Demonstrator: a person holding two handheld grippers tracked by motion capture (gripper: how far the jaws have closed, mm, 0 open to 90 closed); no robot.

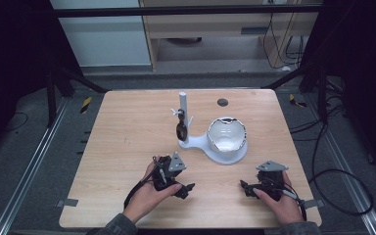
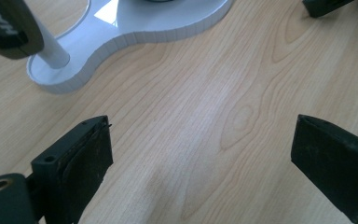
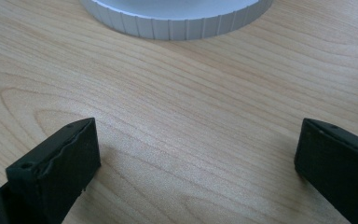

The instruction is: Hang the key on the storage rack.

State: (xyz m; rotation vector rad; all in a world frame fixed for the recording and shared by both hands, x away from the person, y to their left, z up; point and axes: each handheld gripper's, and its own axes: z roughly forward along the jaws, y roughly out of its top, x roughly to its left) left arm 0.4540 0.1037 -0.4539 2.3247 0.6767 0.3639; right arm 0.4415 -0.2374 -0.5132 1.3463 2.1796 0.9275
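1 white stand (image 1: 210,147) with 1 bowl (image 1: 226,134) and 1 hanging dark tag (image 1: 180,130) sits beyond 2 low grippers, left (image 1: 188,188) and right (image 1: 245,187), both with jaws spread, empty.

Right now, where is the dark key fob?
In the high view the dark key fob hangs from the white stand's post, left of the bowl, beyond the left gripper.
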